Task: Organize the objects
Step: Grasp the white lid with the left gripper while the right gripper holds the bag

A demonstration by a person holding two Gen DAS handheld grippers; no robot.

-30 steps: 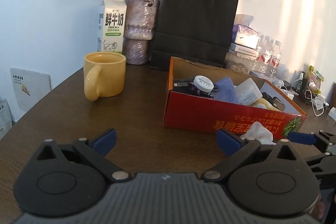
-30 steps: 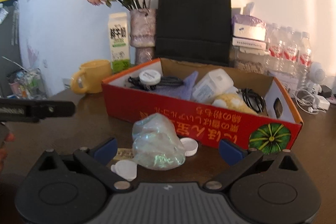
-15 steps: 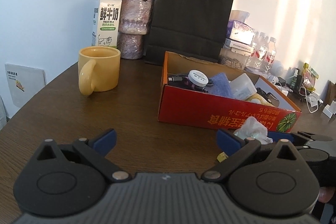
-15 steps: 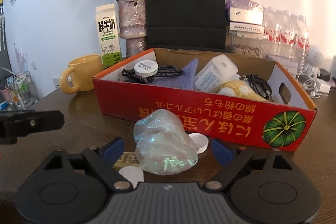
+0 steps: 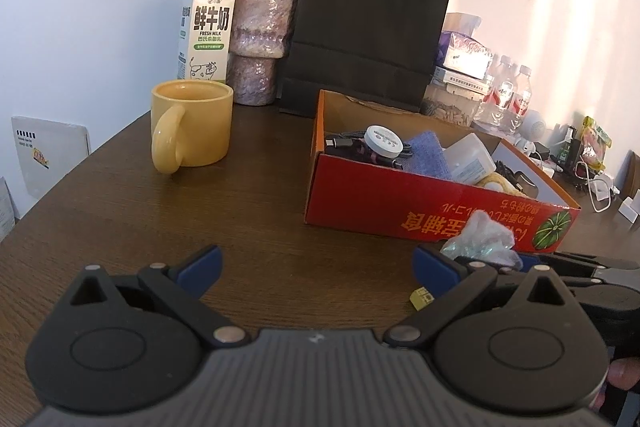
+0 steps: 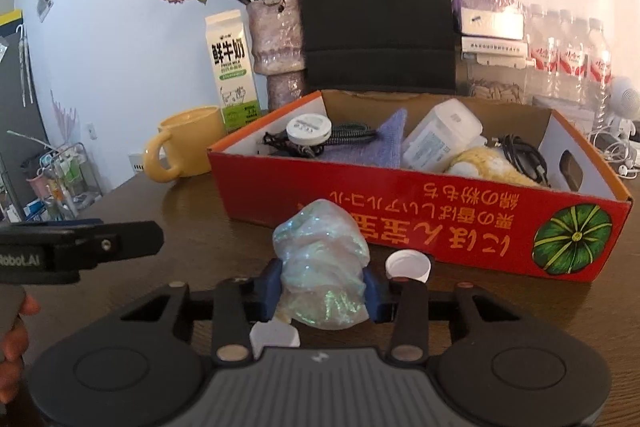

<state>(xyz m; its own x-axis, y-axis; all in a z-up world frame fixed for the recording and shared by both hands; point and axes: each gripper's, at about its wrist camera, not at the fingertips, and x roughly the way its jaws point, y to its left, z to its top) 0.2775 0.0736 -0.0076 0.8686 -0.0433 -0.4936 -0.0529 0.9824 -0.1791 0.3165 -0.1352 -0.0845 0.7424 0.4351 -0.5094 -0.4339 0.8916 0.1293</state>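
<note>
A crumpled plastic bag (image 6: pixel 322 263) is pinched on the counter (image 6: pixel 192 215) before the red box (image 6: pixel 420 203) by the just-closing right hand-held gripper (image 6: pixel 322 291), while the left hand-held gripper (image 5: pixel 316 263) is held wide and empty

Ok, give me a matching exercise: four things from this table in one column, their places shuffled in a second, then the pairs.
Things
1. crumpled plastic bag
2. yellow mug
3. milk carton
4. white bottle cap

Places
A. left of the red box
B. on the table against the box front
C. between the right gripper pads
D. beside the vase

Pairs: 1-C, 2-A, 3-D, 4-B
</note>
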